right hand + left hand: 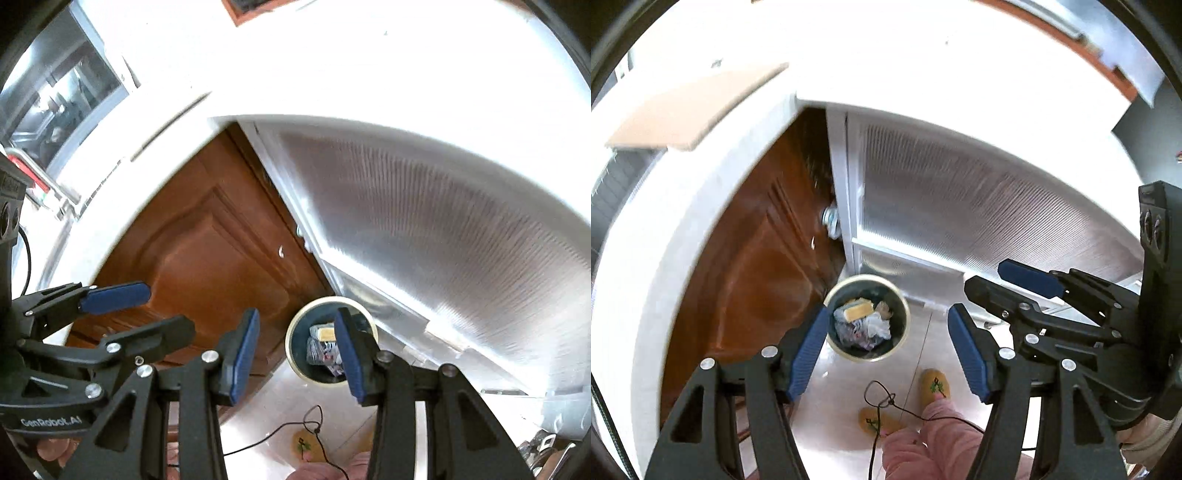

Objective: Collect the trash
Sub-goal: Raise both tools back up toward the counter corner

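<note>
Round dark trash bin (867, 317), pale rim, on tiled floor in the corner between brown wooden door (750, 266) and white ribbed panel (979, 199).
We judge its crumpled litter deposited: our left gripper (888, 352) and right gripper (295, 356) hover above, jaws parted, empty.

Both cameras look steeply down from well above the floor, each along its own two blue-padded fingers. The left wrist view faces the round trash bin (867, 317) almost from overhead, with the right gripper (990, 280) entering at its right edge. The right wrist view sits just beside it – the left gripper (147, 306) shows at its left edge – and sees the same bin (325, 343) partly behind one finger. Both share the brown cabinet door (750, 266), the ribbed white panel (979, 199) and the black cord (886, 400).
</note>
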`<control>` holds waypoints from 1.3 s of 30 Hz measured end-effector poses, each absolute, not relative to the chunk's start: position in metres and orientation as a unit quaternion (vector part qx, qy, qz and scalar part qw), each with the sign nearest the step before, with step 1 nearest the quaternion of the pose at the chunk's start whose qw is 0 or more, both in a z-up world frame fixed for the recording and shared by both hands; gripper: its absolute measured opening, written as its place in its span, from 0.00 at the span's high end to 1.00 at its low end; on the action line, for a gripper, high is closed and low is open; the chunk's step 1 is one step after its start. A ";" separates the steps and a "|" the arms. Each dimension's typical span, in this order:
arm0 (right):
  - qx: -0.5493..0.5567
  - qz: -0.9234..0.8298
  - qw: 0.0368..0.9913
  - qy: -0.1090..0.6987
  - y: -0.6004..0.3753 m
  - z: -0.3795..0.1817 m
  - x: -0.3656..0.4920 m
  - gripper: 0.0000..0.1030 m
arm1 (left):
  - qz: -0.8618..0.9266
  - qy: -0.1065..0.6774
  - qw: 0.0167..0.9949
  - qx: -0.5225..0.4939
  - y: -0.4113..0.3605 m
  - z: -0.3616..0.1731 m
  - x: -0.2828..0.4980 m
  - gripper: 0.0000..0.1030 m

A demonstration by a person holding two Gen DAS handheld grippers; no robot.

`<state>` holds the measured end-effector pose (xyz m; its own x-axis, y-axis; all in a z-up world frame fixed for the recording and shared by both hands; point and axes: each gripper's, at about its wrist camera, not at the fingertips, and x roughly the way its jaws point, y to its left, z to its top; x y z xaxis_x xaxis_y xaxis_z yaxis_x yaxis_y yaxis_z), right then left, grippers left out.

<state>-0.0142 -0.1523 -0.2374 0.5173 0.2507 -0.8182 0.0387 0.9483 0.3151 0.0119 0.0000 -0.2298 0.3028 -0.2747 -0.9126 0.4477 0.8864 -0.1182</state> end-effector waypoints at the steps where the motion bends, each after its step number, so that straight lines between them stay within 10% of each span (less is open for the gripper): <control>1: 0.151 0.060 0.861 0.482 -0.152 -0.227 -0.016 0.58 | -0.228 0.539 0.807 0.081 0.000 -0.219 0.010 0.36; 20: 0.140 0.019 0.926 0.350 -0.136 -0.071 -0.029 0.58 | -0.252 0.409 0.872 0.095 0.029 -0.044 0.021 0.32; 39: 0.118 0.019 0.948 0.295 -0.195 -0.024 0.087 0.50 | -0.214 0.355 0.904 0.104 -0.020 0.010 0.139 0.26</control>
<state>0.0870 -0.1953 -0.0240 0.8249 0.1059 -0.5553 0.0331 0.9716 0.2343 0.1385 -0.0203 0.0098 0.6564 -0.3135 -0.6862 0.4605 0.8869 0.0353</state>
